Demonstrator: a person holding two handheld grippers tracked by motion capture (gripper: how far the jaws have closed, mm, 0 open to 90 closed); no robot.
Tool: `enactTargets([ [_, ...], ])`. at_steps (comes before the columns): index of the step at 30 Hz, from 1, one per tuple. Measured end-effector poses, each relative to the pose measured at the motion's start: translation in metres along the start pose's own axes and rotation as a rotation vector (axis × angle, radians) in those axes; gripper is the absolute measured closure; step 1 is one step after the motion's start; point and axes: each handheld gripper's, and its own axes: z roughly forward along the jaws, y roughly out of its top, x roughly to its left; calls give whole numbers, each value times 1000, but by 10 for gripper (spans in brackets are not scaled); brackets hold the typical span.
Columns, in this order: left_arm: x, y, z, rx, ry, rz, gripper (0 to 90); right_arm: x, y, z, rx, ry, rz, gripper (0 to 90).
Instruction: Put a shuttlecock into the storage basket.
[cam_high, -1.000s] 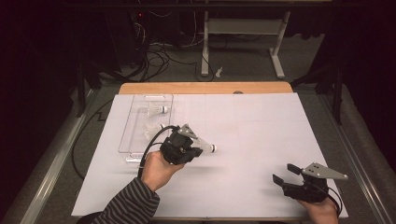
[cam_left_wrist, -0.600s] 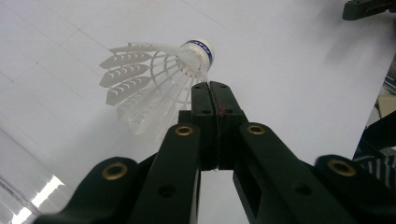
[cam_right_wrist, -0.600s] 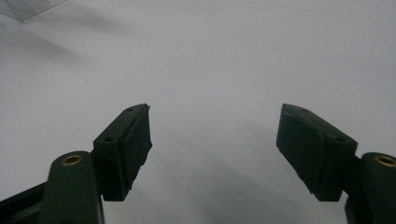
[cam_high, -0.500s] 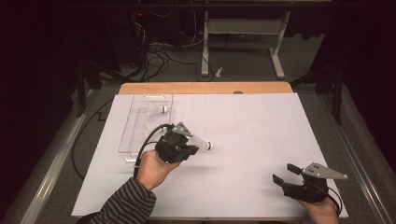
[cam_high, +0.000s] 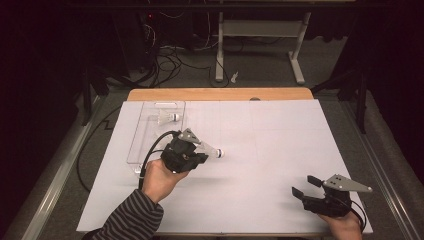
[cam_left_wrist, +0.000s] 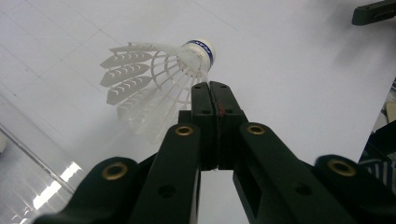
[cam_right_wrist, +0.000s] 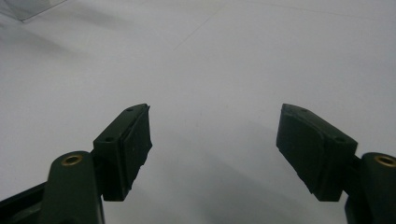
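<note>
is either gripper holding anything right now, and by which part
The left gripper is shut on a shuttlecock, pinching its feather skirt just behind the cork. The right gripper is open and holds nothing.

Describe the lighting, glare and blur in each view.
High view: white paper-covered table brightly lit, surroundings nearly black. Left gripper view: sharp white feathered shuttlecock, glare streak on the clear plastic tray at lower left. Right gripper view: open right gripper near jaws slightly soft, faint shadows on paper.

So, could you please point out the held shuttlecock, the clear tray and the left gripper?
shuttlecock (cam_left_wrist: 198, 50), left gripper view, cork head
clear tray (cam_high: 142, 134), high view, left wall
left gripper (cam_left_wrist: 215, 91), left gripper view, closed jaw tips
</note>
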Motion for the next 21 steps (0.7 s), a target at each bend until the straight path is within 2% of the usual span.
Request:
enactTargets([
  [21, 10, -3, -12, -24, 23, -31, 895, 0, 0, 0, 1, 1, 1, 268],
])
